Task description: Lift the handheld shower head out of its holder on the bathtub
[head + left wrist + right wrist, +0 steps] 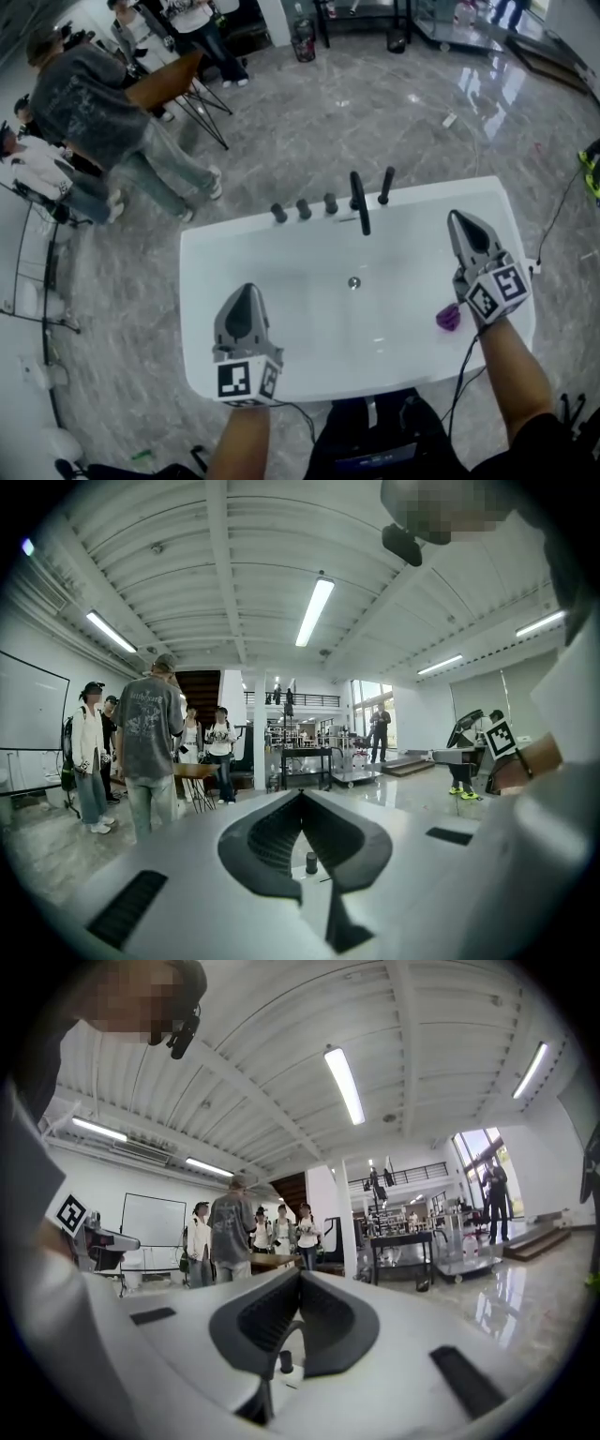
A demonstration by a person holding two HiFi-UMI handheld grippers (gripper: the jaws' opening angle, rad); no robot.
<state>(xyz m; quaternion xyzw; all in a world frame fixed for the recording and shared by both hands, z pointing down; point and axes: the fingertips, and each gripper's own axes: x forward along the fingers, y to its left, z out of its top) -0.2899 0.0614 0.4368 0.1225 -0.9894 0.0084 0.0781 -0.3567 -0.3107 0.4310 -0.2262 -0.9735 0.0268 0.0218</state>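
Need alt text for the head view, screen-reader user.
Looking down on a white bathtub, with the left claw and right claw, both shut and empty, held over it. On the far rim stand knobs, a spout and the handheld shower head in its holder. A purple object lies by the right claw; people stand on the marble floor beyond.

Bright, even hall light through fisheye lenses.
Ceiling tubes (314,611) and windows (476,1146) supply it, glaring off the glossy floor (483,82); the tub (225,232) reads flat white. Gripper views bend toward black rims, with near foreground soft.
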